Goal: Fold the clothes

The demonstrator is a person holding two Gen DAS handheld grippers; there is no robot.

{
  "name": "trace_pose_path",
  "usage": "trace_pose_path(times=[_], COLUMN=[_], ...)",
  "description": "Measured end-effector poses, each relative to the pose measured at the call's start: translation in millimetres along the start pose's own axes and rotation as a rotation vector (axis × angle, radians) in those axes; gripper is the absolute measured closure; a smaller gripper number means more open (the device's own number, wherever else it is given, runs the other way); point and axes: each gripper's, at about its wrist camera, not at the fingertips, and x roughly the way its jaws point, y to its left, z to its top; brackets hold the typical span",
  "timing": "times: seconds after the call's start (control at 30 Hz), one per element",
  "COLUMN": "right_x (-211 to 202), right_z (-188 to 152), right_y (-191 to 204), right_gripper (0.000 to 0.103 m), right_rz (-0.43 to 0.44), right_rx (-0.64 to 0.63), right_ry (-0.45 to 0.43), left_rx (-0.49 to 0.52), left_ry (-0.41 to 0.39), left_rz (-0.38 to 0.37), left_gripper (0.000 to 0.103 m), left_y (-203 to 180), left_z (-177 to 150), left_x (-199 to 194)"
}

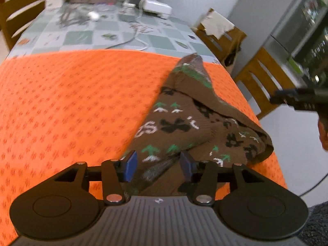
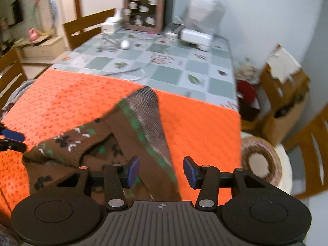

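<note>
Where the orange cloth [image 1: 71,106] covers the near end of the counter [image 2: 164,61], a brown knitted sweater [image 1: 184,121] with green, white and black motifs lies crumpled, one part sticking outward. Wooden chairs [image 1: 264,82] flank the counter; boxes crowd its far end. Left claw [image 1: 158,165] and right claw [image 2: 161,172] are both spread wide, released, just over the sweater.

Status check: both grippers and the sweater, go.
Left hand-held gripper open, over sweater. Right hand-held gripper open, sweater strip between fingers. Sweater bunched on orange cloth. Nothing in the way.
</note>
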Motion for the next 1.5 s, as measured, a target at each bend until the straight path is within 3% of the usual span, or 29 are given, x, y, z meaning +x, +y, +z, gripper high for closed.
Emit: trace_pose_path(times=[0.4,0.7,1.13,1.23,1.3,1.33,1.4,1.43,1.47,1.5], right_x=[71,115,169,175,177,177,176,176,175,174], right_z=[40,48,49,48,48,49,51,52,53,54], right_y=[37,74,116,118,117,116,111,108,105,103], right_gripper=[0.053,0.049,0.048,0.05,0.061,0.062,0.083,0.089,0.092,0.092], right_rz=[0.112,0.165,0.144,0.131,0.127,0.126,0.11,0.101,0.091,0.082], right_rx=[-0.223,-0.425,-0.669,-0.7,-0.704,-0.697,-0.681,-0.673,-0.666,-0.658], right_ry=[0.004,0.015,0.036,0.027,0.021,0.021,0.008,0.002,-0.005,-0.012], left_rx=[0.119,0.238,0.386,0.418,0.432,0.433,0.424,0.412,0.397,0.377], left_ry=[0.077,0.084,0.079,0.083,0.084,0.082,0.077,0.074,0.067,0.053], left_rz=[-0.023,-0.036,-0.022,-0.011,-0.011,-0.012,-0.017,-0.022,-0.024,-0.024], left_gripper=[0.045,0.04,0.034,0.034,0.035,0.04,0.056,0.071,0.084,0.09], left_y=[-31,-41,-58,-61,-61,-61,-58,-55,-53,-51], left_z=[20,21,17,14,12,12,10,10,10,11], left_x=[69,85,115,122,126,127,127,127,126,123])
